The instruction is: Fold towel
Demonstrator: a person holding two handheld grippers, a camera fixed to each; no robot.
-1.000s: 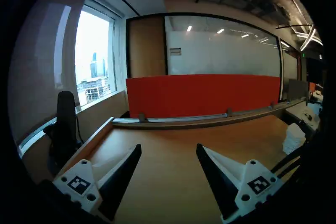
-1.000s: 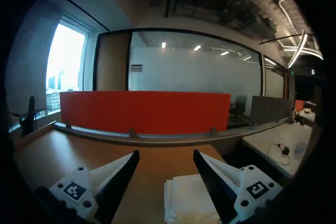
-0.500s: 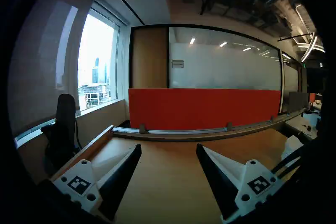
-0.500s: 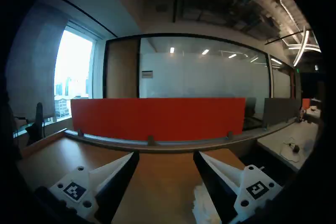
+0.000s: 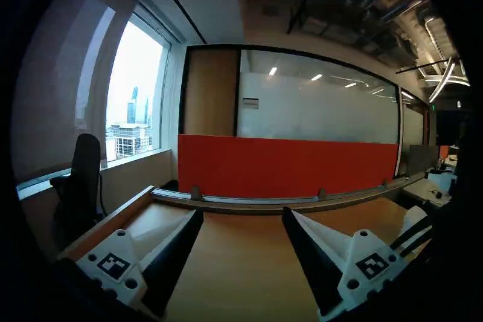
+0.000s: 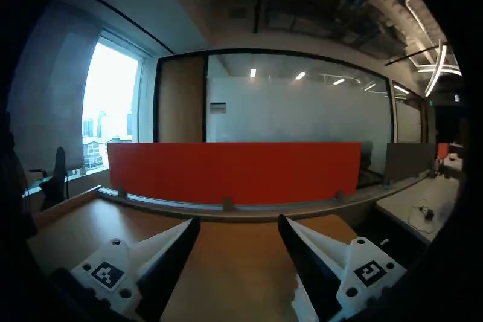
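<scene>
White plastic fingers [image 5: 172,243] with black inner faces make up the left tongs [image 5: 241,210]. They stand wide apart, released, with only bare wood between them, and point along the brown counter [image 5: 241,273]. The white towel [image 5: 415,218] lies on the counter at the far right of the left gripper view. It is well apart from these tongs' tips and partly hidden behind the right-hand finger's body.

The right tongs [image 6: 238,219] are likewise spread and hold nothing. In the right gripper view a white sliver of the towel [image 6: 299,302] shows at the bottom, just beside the inner face of the right-hand finger. I cannot tell whether it touches.

Beyond both tongs, a grey rail [image 5: 253,201] and an orange divider [image 5: 284,165] run along the counter's far edge. Behind the divider stands a frosted glass wall [image 5: 314,104] with a wooden panel [image 5: 208,92] beside it. A bright window [image 5: 133,116] looks out on city towers at the left, and a black chair [image 5: 81,183] stands below it, off the counter's left edge. At the right of the right gripper view lies a pale second counter [image 6: 416,207] carrying a dark cable [image 6: 425,213]. Strip lights [image 6: 438,68] hang from the open ceiling.
</scene>
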